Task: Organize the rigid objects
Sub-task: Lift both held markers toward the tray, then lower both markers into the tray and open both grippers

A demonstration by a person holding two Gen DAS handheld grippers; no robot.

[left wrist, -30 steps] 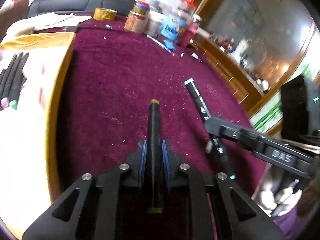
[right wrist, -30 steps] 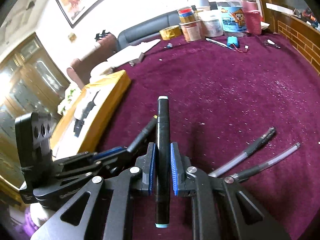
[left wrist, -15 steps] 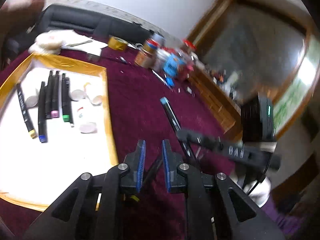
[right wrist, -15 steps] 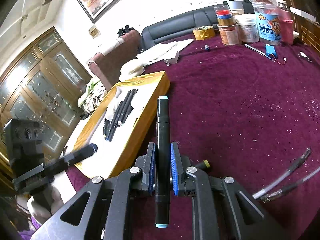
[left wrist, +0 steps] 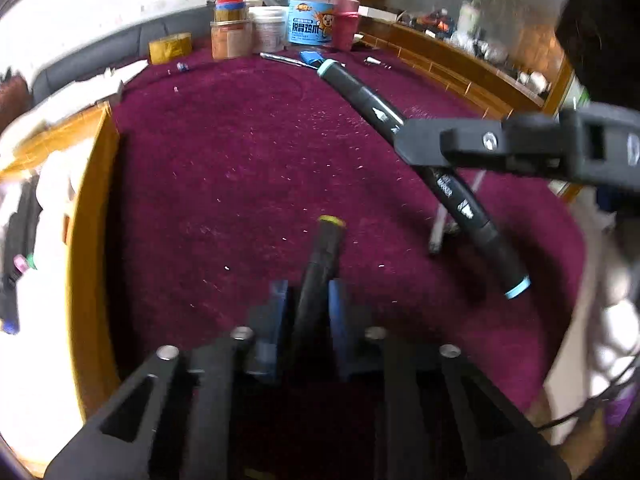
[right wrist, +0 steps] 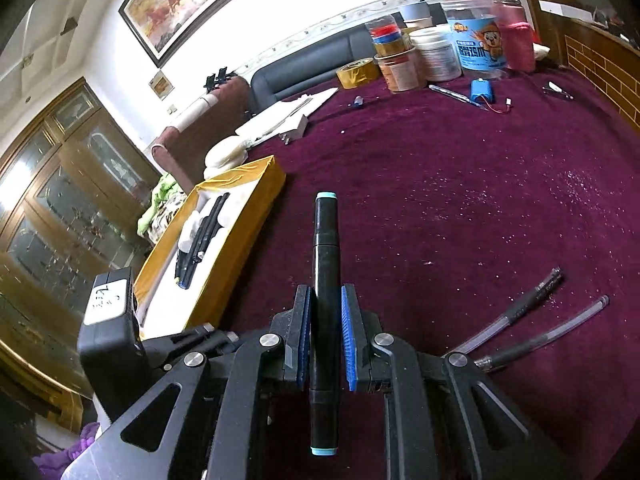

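Right wrist: right gripper (right wrist: 326, 340) fingers pinch teal-capped marker (right wrist: 326, 280); left gripper (left wrist: 306, 308) has just re-pinched yellow-capped marker (left wrist: 320, 264). Carry both level over gold-rimmed tray (right wrist: 256, 220), lay parallel beside markers there.

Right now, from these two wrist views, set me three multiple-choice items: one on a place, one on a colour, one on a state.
1. Where do the two loose gel pens lie?
A. in the gold tray
B. on the maroon cloth
C. among the jars

2. What colour are the end caps of the marker in the right claw?
A. light blue
B. yellow
C. pink

3. What is the left claw doing?
A. standing open, empty
B. shut on a gel pen
C. shut on a yellow-tipped marker

Key: 1 B, they rest on the cloth right of the claw; 2 A, both ends show light blue; 3 C, its pads flank the marker.
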